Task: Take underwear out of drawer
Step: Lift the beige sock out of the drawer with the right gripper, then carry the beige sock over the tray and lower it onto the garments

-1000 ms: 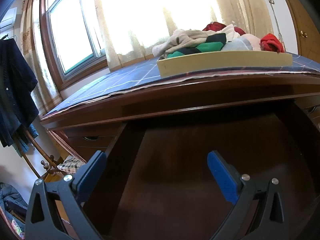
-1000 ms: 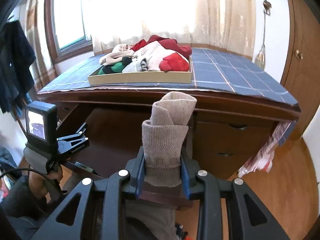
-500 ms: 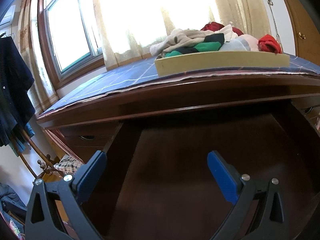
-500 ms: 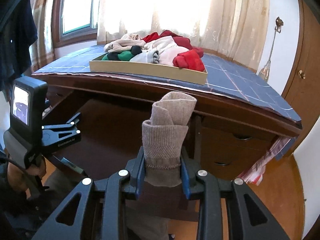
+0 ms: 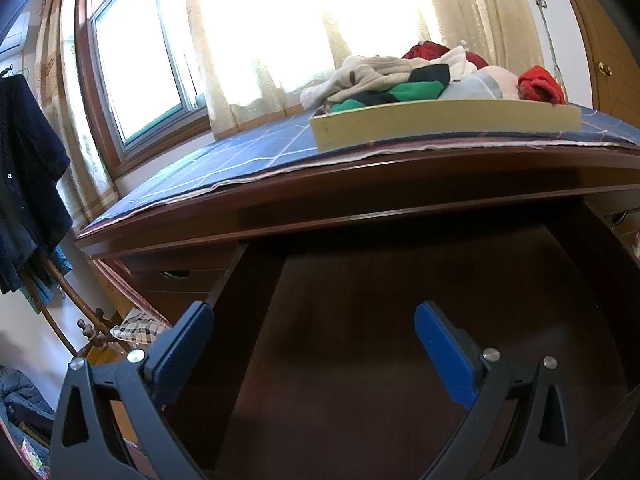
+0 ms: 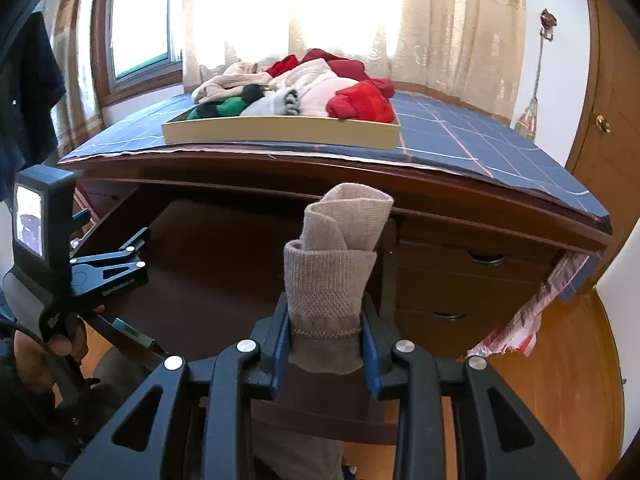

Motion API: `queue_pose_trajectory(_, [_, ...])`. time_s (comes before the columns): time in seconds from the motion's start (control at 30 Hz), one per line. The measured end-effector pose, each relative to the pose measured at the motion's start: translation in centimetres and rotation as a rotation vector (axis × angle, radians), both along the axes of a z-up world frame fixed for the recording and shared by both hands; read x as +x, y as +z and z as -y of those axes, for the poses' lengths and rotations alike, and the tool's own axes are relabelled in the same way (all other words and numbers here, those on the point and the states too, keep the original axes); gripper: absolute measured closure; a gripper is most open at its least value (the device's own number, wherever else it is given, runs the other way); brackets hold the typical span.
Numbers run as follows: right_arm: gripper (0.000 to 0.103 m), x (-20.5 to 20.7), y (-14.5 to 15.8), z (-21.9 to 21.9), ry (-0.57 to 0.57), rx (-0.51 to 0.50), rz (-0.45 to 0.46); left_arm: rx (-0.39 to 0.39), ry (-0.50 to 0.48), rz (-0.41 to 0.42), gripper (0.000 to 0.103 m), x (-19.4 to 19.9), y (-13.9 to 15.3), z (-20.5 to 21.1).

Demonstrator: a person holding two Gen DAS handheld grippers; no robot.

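Over the bare open drawer (image 6: 224, 264), right claw (image 6: 325, 344) clamps a beige sock roll (image 6: 336, 256); left claw (image 5: 312, 344) gapes.

A dark wooden desk (image 6: 460, 196) stands ahead of and above both pairs of jaws. A blue checked cloth (image 6: 472, 140) covers its top, hanging over the far right corner. On the cloth sits a shallow cream tray (image 6: 280, 132) heaped with clothes (image 6: 320, 88), straight beyond the right jaws. Under the top, the open drawer (image 5: 380, 320) lies below the left jaws, its dark bottom bare.
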State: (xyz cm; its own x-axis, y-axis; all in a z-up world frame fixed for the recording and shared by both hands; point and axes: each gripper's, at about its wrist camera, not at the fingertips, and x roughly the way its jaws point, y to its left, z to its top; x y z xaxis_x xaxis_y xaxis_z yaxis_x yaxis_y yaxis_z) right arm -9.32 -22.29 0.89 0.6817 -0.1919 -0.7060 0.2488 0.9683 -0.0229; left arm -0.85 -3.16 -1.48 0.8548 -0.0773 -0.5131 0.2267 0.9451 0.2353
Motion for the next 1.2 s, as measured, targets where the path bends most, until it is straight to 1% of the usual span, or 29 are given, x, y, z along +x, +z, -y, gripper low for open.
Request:
queue_pose_trajectory(0.13, [0.07,-0.2,0.3,0.5,-0.011,0.005,0.014,0.003,0.001,-0.001,0.001,0.0,0.0,0.0])
queue_pose_trajectory(0.23, [0.07,0.0,0.5,0.5,-0.009,-0.01,0.025,0.003,0.001,0.0,0.001,0.0,0.0,0.0])
queue_pose_trajectory(0.4, [0.07,0.9,1.0,0.9,0.002,-0.003,0.04,-0.003,0.007,-0.005,0.001,0.0,0.0,-0.2])
queue_pose_trajectory(0.5, [0.07,1.8,1.8,1.5,-0.001,-0.009,0.058,-0.008,0.012,-0.015,0.001,0.1,0.0,-0.3])
queue_pose_trajectory(0.63, [0.07,3.3,3.3,2.9,-0.013,-0.014,0.08,-0.002,0.016,-0.009,0.001,0.1,0.0,-0.2])
queue_pose_trajectory(0.77, [0.07,5.3,5.3,4.1,-0.019,-0.03,0.107,0.008,0.023,0.001,0.001,0.1,0.0,-0.1])
queue_pose_trajectory(0.9, [0.07,7.8,7.2,4.6,0.008,-0.042,0.123,0.016,0.017,0.001,0.001,0.0,-0.1,0.0])
queue_pose_trajectory(1.03, [0.07,10.6,8.2,3.9,0.07,-0.025,0.129,0.026,0.012,0.002,0.001,-0.1,-0.1,0.1])
queue_pose_trajectory(1.2, [0.07,15.0,9.0,2.3,0.138,-0.038,0.146,0.025,0.001,0.005,0.001,-0.3,-0.1,0.1])
